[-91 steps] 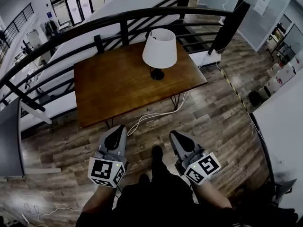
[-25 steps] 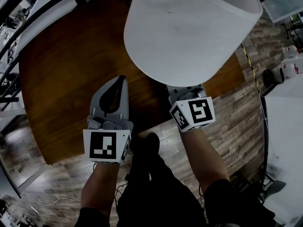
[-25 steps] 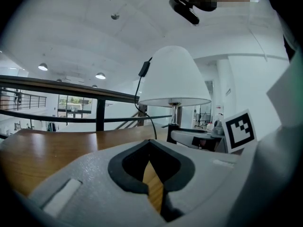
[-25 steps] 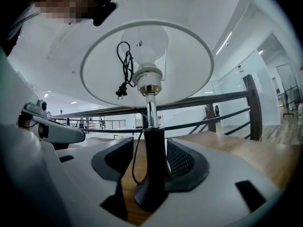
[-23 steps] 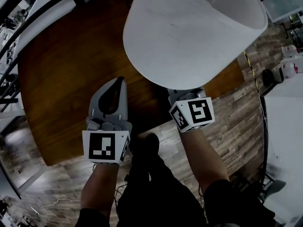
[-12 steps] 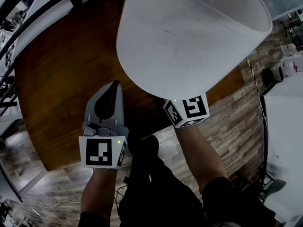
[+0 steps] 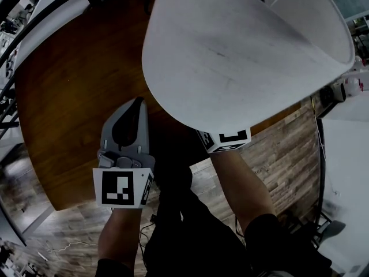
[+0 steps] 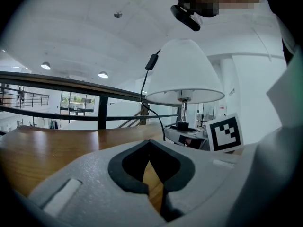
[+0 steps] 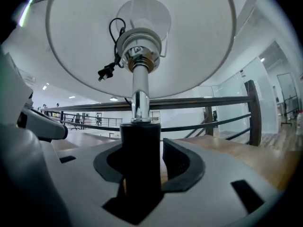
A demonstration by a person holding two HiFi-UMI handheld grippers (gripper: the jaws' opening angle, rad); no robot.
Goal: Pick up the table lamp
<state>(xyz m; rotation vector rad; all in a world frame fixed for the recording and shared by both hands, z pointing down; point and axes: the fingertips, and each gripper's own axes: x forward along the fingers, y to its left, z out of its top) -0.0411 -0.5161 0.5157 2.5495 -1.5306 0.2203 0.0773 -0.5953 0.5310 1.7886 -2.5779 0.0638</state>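
The table lamp's white shade [image 7: 242, 56] fills the upper head view and hides my right gripper's jaws; only its marker cube [image 7: 225, 140] shows under the rim. In the right gripper view, the right gripper [image 9: 144, 148] has the lamp's black stem [image 9: 139, 160] between its closing jaws. A thin gap still shows beside the right pad. A chrome rod [image 9: 138, 96] rises from the stem to the socket. My left gripper [image 7: 138, 101] hovers shut and empty over the wooden table [image 7: 69, 97], to the left of the lamp [image 8: 182, 74].
A black railing [image 7: 52, 10] runs behind the table. The lamp's black cord [image 8: 149, 93] hangs down from the shade to the tabletop [image 8: 47, 150]. A loose plug [image 9: 106, 70] dangles inside the shade. Wood plank floor [image 7: 288, 137] lies past the table's near edge.
The shade has grown larger in the head view and now covers most of the right gripper's cube as that gripper slid further under it. The left gripper barely moved.
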